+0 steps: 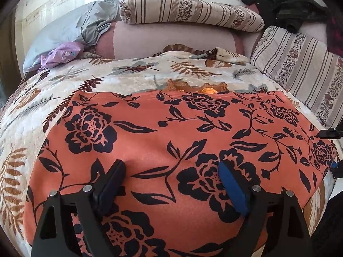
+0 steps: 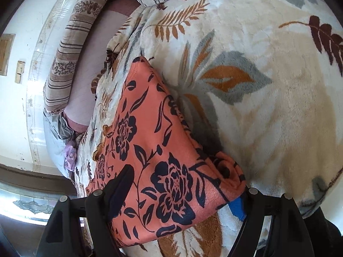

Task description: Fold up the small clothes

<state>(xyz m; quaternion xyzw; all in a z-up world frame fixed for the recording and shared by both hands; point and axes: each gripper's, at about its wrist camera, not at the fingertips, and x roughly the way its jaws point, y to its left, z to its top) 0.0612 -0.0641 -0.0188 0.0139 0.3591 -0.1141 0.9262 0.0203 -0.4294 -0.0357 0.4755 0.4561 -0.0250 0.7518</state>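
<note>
An orange garment with a black flower print [image 1: 171, 132] lies spread flat on a cream leaf-patterned blanket [image 1: 128, 77]. My left gripper [image 1: 171, 175] is open, its fingers wide apart just above the garment's near part. In the right wrist view the same garment [image 2: 154, 145] runs away to the upper left. My right gripper [image 2: 182, 184] is open and straddles the garment's near corner, one finger over the cloth and the blue-padded finger [image 2: 236, 208] under its edge. The right gripper also shows at the right edge of the left wrist view [image 1: 334, 150].
Striped pillows [image 1: 188, 10] and a pink bolster [image 1: 171, 40] lie at the bed's head. A grey cloth [image 1: 94, 21] and a purple cloth [image 1: 62, 55] sit at the far left. Dark clothes [image 1: 289, 10] are piled at the far right. The white wall [image 2: 21, 107] is behind the bed.
</note>
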